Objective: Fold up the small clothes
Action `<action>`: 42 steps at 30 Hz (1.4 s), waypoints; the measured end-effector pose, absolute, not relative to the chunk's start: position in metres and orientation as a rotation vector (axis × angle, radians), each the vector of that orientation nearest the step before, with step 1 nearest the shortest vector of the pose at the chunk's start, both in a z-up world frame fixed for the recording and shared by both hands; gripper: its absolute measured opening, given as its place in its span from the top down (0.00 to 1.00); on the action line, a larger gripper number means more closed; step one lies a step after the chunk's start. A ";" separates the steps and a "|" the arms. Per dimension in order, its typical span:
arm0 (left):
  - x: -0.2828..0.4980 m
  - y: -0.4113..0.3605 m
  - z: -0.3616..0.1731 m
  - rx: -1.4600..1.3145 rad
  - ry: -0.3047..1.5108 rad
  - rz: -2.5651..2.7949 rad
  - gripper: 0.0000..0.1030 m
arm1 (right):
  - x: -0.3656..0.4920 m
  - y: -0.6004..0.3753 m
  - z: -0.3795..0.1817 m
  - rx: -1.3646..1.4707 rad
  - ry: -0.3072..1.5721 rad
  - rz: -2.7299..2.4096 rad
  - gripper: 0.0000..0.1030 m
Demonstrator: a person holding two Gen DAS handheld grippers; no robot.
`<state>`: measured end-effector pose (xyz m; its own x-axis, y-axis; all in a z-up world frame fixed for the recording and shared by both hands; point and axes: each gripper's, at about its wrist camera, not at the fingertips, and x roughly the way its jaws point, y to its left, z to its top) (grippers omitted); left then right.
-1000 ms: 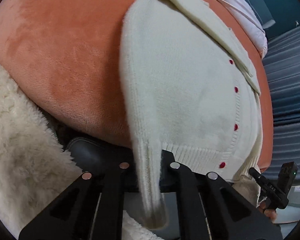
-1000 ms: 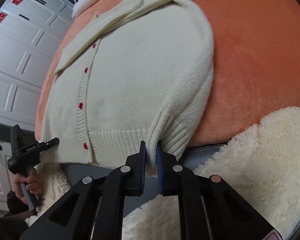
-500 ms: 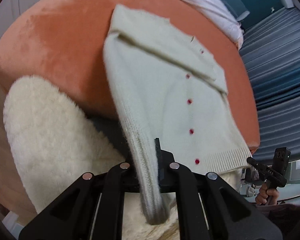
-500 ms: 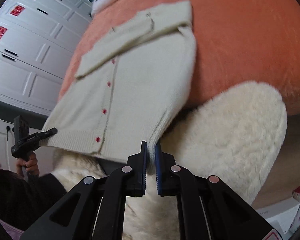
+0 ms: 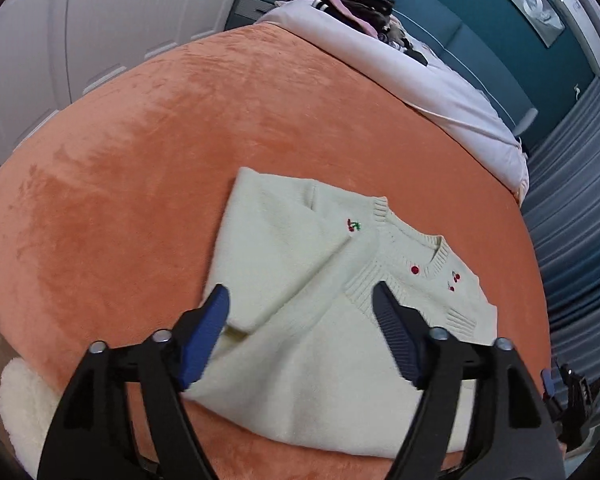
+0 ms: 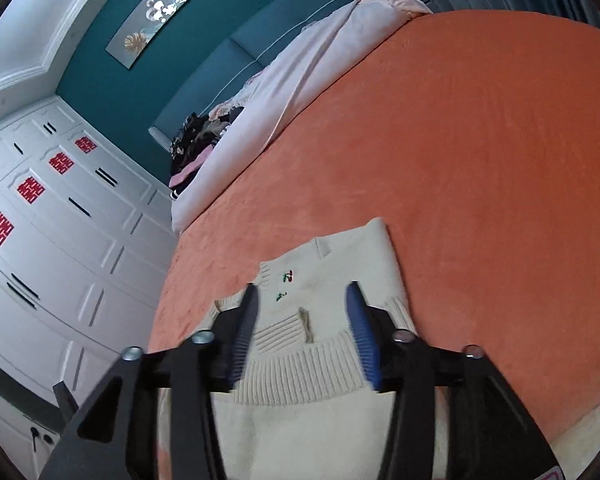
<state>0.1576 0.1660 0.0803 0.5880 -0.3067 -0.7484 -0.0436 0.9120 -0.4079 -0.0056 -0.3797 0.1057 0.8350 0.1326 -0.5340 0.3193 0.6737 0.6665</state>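
On the wide orange bed [image 5: 148,152] the cream cardigan [image 5: 324,344] lies folded bottom-over-top, its ribbed hem resting near the neckline with the little red cherries just beyond, so this looks like the release at the end of a lengthwise fold. Left gripper [image 5: 300,320] hovers above the knit with its fingers spread wide and opening, nothing pinched; right gripper [image 6: 302,320] likewise, fingers parting over the ribbed hem, empty. Next, I'd judge, comes squaring the edges or one more fold across.
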 end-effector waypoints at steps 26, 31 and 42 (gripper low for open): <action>0.253 0.138 0.102 -0.304 0.901 -0.339 0.93 | 0.100 -0.357 0.146 0.527 0.647 0.000 0.91; 0.301 0.122 0.028 -0.207 1.079 -0.189 0.85 | 0.174 -0.386 0.048 0.631 0.928 -0.141 0.80; 0.170 0.192 0.026 -0.445 1.001 -0.080 0.11 | 0.029 -0.392 0.029 0.767 0.882 -0.227 0.33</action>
